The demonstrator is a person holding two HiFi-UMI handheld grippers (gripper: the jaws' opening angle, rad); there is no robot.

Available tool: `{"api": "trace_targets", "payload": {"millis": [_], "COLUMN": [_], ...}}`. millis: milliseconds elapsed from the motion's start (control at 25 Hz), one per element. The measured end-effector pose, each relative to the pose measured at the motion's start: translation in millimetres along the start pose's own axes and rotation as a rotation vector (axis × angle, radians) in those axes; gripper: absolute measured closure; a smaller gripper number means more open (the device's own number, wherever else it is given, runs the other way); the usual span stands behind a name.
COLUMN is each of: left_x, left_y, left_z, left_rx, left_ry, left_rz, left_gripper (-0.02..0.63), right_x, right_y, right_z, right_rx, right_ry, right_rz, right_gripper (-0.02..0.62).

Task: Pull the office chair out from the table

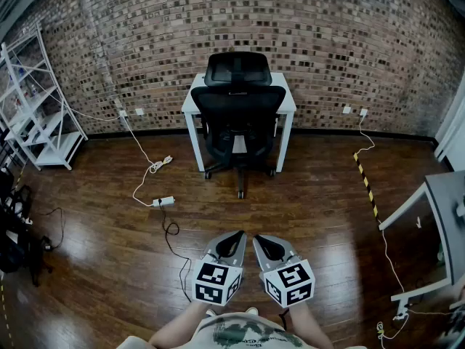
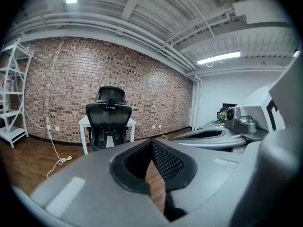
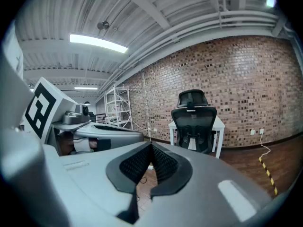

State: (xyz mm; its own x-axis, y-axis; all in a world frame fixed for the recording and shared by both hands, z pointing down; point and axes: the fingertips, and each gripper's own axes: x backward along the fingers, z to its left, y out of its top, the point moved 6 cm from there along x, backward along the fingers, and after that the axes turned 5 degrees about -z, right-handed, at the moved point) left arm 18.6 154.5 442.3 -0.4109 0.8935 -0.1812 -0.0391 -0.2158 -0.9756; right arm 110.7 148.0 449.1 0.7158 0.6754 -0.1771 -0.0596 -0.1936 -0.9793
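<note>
In the head view, nothing of the pull is done yet: the office chair (image 1: 237, 118) sits tucked against the white desk (image 1: 190, 102) by the brick wall, its backrest facing you and its seat under the desk top. Your left gripper (image 1: 234, 238) and right gripper (image 1: 263, 241) hang side by side low in the frame, both with jaws together and holding nothing, well apart from the chair, with a wide stretch of bare wooden floor (image 1: 312, 195) in between. In the left gripper view, the pads meet at the tip with only floor showing behind them, and the chair (image 2: 109, 119) stands far off, left of the jaw line, in front of the desk (image 2: 83, 122). In the right gripper view, the jaws are likewise pressed closed and empty, and the chair (image 3: 194, 122) lies up and to the right of them, against the desk (image 3: 218, 124). The whole job looks to be ahead of you: walk up, part the jaws, take hold of the backrest, and draw the chair away from the desk.
</note>
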Motion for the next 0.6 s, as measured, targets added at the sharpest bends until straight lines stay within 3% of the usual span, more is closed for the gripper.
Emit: {"api": "trace_targets", "payload": {"millis": [600], "left_x": [-56], "left_y": [10], "left_z": [14], "left_rx": [0.019], "left_ry": [0.044], "left_rz": [-0.013], "left_gripper": [0.591], "right_x": [-26], "right_y": [8], "right_z": [-59], "right_rx": [0.045], "right_ry": [-0.032], "right_rz": [-0.005], "right_gripper": [0.595]}}
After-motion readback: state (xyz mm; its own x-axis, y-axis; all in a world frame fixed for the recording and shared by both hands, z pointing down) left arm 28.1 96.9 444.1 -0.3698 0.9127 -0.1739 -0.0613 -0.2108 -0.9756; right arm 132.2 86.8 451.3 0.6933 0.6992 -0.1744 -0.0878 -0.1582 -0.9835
